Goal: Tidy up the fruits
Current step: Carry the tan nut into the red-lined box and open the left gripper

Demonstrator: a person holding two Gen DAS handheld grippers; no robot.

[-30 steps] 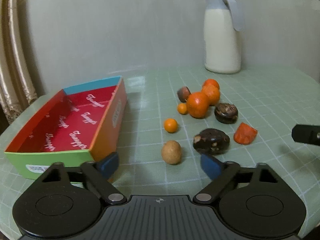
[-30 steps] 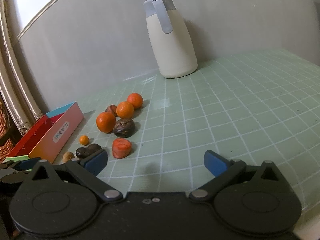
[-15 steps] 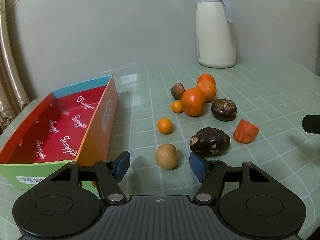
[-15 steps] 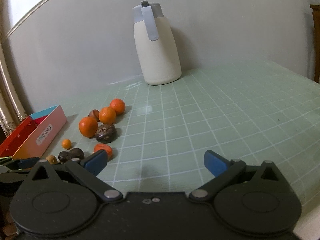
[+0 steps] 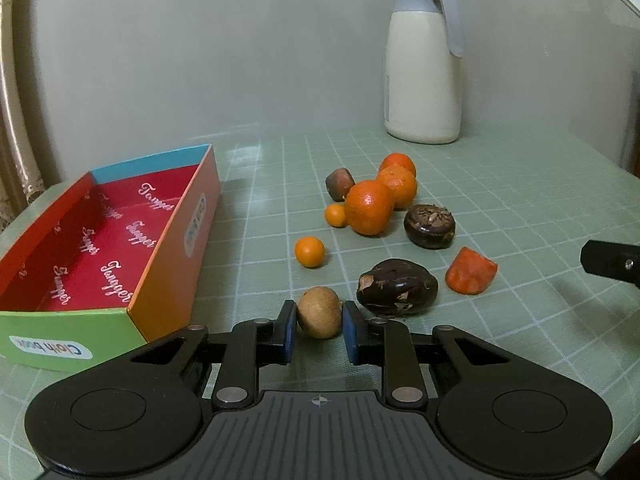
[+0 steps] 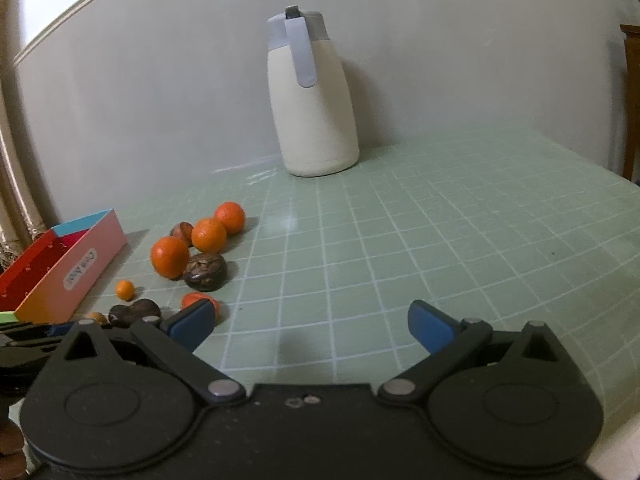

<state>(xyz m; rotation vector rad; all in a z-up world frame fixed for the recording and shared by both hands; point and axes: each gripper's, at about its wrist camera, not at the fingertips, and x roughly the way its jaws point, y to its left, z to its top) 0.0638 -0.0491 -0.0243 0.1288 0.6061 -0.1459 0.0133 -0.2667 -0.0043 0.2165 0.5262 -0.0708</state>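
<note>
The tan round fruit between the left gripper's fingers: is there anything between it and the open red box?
Nothing visible. The tan round fruit sits between the closing left gripper; the table is bare up to the red box, whose wall it must clear.

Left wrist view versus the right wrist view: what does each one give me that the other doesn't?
Only the left wrist view shows the left gripper closing, its blue pads either side of the tan round fruit, and the red floor of the colourful box. Only the right wrist view shows the right gripper open with nothing between its fingers, over bare green mat. Both show the cream jug, the oranges, the two dark fruits and the orange-red piece.
</note>
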